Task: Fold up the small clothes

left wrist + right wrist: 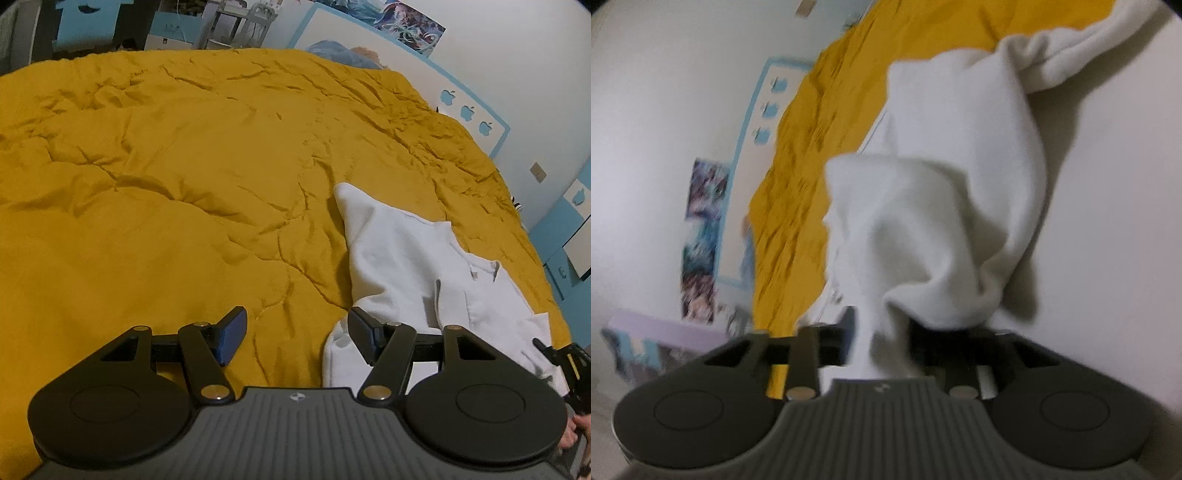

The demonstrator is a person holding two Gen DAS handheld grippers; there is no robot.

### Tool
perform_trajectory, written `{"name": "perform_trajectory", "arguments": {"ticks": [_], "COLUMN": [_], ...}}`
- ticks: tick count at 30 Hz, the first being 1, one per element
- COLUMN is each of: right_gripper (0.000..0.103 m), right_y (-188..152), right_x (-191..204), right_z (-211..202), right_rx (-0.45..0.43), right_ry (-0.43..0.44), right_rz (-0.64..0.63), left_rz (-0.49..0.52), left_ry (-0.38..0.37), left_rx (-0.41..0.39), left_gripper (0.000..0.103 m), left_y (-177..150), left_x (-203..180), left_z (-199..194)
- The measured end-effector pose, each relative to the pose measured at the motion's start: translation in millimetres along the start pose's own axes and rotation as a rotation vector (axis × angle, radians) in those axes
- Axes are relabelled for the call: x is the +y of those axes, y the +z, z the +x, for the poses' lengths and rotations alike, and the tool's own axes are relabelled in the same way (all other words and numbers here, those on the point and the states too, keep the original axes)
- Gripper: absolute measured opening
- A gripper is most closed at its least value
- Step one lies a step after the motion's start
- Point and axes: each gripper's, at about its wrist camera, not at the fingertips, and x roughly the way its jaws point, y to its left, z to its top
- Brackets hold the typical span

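Left wrist view: the left gripper (297,336) sits at the bottom centre of the frame with its jaws spread wide and nothing between them. Below the gap lies the yellow bedspread (184,166), which fills most of the frame and is heavily creased. The garment (410,266), white, lies on the bedspread in the lower right of the frame, with one pointed part reaching toward the centre. Its lower edge passes just behind the gripper's right finger; contact there cannot be determined. Part of the right gripper (569,365) shows at the right edge, at the garment's border. A white wall with blue-trimmed panels (469,110) runs along the upper right.

Right wrist view: the frame is blurred. The right gripper (877,339) sits at the bottom centre. A bunched fold of the garment (923,229) runs down between its fingers, and the cloth rises from there across the centre and right of the frame. Whether the pads press on the fold cannot be determined. The bedspread (798,184) runs diagonally through the left centre, with the wall and a poster (701,240) at the left.
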Motion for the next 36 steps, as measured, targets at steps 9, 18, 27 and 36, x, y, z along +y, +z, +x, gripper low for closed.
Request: {"name": "perform_trajectory", "arguments": {"ticks": [9,18,27,36], "right_gripper": [0.065,0.004,0.026,0.07], "right_y": [-4,9,6,-115], "right_x": [10,-3,16,87], "right_z": [-25,19,7,-71], "right_rx": [0.064,0.008,0.046,0.004], "right_ry": [-0.009,-0.055,-0.157,-0.166], "right_rz": [-0.146,-0.151,-0.32,-1.257], "left_rz": [-0.025,0.1,0.206,0.32], "left_ry": [-0.299,-0.185,-0.131,0.043], "left_rx": [0.021,0.109,0.01,-0.173], "left_gripper": [0.048,0.017,0.03,0.047], "left_y": [17,6,-3,5], "left_x": [-10,-38,-55,-62], "left_z": [40,86,61,-7]}}
